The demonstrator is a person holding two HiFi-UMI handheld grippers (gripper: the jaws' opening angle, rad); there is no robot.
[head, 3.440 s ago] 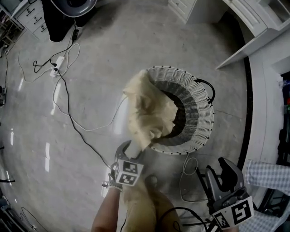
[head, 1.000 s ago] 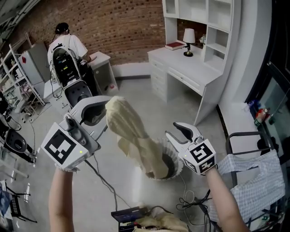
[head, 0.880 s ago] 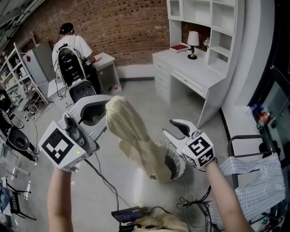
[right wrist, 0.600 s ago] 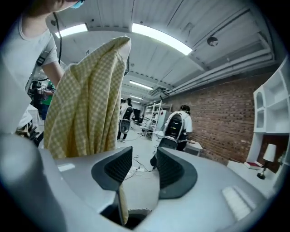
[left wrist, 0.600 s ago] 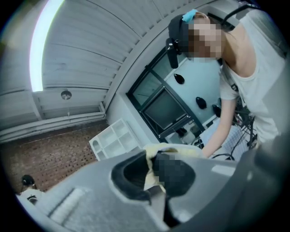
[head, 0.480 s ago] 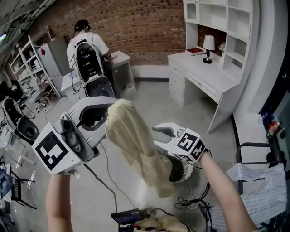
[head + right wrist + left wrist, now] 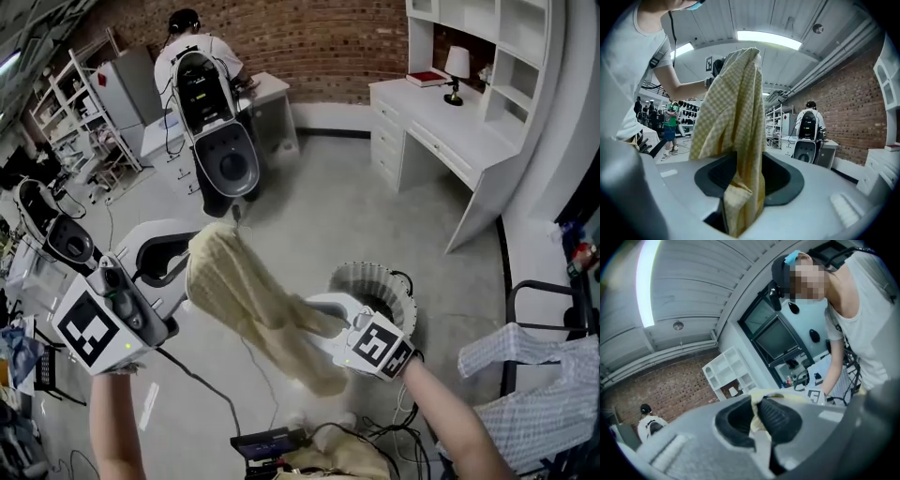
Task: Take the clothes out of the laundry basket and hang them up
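Our left gripper [image 7: 190, 261] was clamped shut on the top end of a cream checked garment [image 7: 246, 305]. The left gripper view showed a fold of the cloth pinched between its dark pads. From that pinch the garment hung down and to the right, held up above the floor and outside the basket.

Below it, at the bottom edge of the head view, a small black box [image 7: 267, 441] lay among cables on the floor. Just right of the box, a second cream cloth [image 7: 333, 459] lay in a heap.

Our right gripper [image 7: 314, 328] stood with its jaws wide apart. In the right gripper view, the garment's lower part draped down through the gap between them and hung loose there rather than squeezed.

Just beyond this gripper, the white woven laundry basket [image 7: 380, 274] stood upright on the grey floor. We saw only part of its dark inside past the gripper, and we could not tell what lay in it.

Farther back and to the right, a white desk [image 7: 441, 122] carried a lamp [image 7: 457, 66] and a red book [image 7: 427, 78]. At the far right, a pale blue checked shirt [image 7: 525, 375] hung over a black tubular frame [image 7: 525, 286], apart from the basket.
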